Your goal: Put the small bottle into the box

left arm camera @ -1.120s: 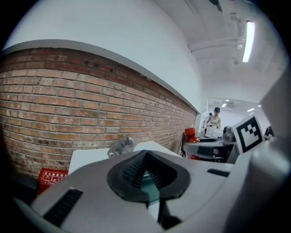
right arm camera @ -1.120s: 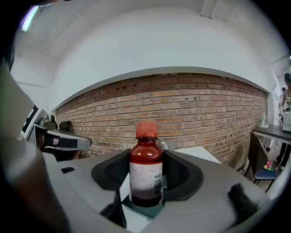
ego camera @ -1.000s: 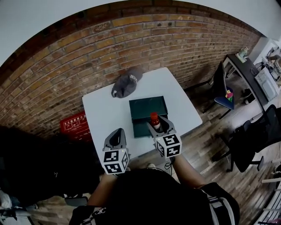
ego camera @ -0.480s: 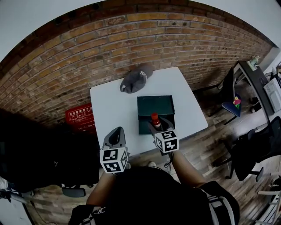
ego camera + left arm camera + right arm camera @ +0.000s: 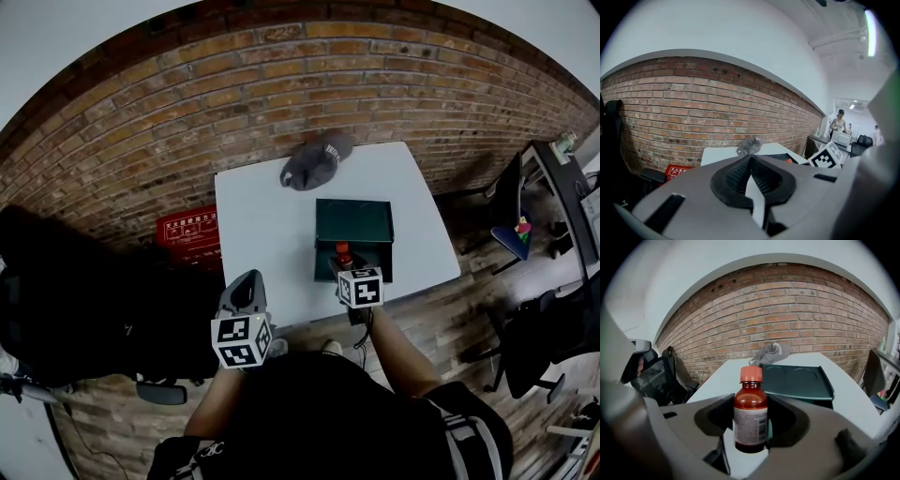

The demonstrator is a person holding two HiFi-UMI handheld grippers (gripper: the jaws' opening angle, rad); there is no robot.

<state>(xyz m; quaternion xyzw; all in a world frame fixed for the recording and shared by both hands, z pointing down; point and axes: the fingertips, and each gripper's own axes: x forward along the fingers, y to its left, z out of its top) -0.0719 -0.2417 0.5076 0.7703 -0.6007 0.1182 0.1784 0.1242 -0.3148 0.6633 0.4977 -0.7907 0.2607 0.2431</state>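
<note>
Brick wall is running across the back, wood floor is showing below it, and a white desk is standing against the wall. Right tongs are closing on the small bottle, holding it upright over the near edge of the desk. In the right gripper view the jaws of the right tongs are pressing on both sides of the small bottle, which is showing a red cap, dark red contents and a white label. Dark green box is sitting on the desk directly ahead of the right tongs, with its darker near part just beyond the bottle. Grey cap is lying farther ahead, past the box, near the wall. Left tongs are hovering off the desk's near edge, well to the left of the right tongs. In the left gripper view the left tongs are showing jaws pressed together with nothing between them. Red crate is sitting on the floor ahead and left of the left tongs.
</note>
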